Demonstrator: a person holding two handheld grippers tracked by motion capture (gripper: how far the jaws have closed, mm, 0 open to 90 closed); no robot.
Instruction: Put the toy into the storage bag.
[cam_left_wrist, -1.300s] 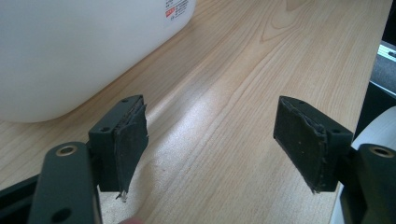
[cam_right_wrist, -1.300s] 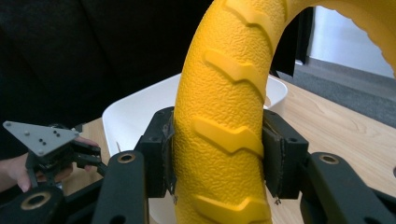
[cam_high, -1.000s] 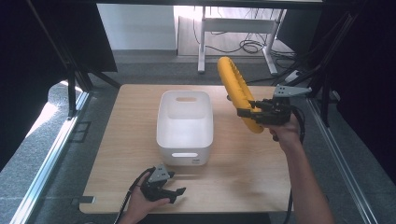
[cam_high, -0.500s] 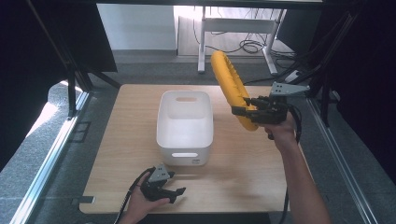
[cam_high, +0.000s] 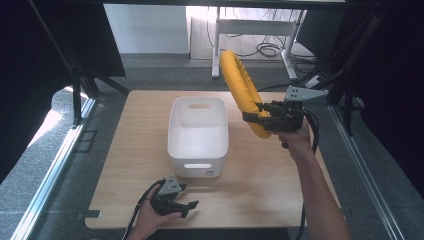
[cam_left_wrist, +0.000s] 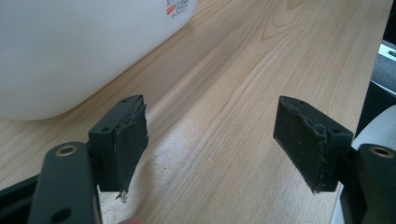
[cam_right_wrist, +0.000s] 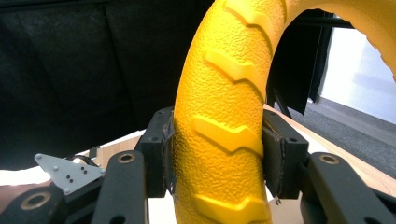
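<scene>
A yellow ring with tyre-like treads (cam_high: 241, 86) is held up in the air to the right of the white bin (cam_high: 198, 161), its top leaning back and to the left. My right gripper (cam_high: 258, 119) is shut on the ring's lower part. In the right gripper view both pads press on the yellow ring (cam_right_wrist: 224, 116) from either side, with the right gripper (cam_right_wrist: 217, 156) around it. My left gripper (cam_high: 188, 208) rests low at the table's near edge, in front of the bin. In its own view the left gripper (cam_left_wrist: 212, 144) stands open with nothing between its pads.
The white bin (cam_left_wrist: 70, 46) stands in the middle of the wooden table (cam_high: 280, 190) and looks empty inside. Black frame posts and dark curtains flank the table. A desk frame and cables (cam_high: 265, 47) lie on the floor beyond the far edge.
My right gripper has carried the yellow ring to the left, closer to the bin, and slightly higher. The left gripper has stayed where it was.
</scene>
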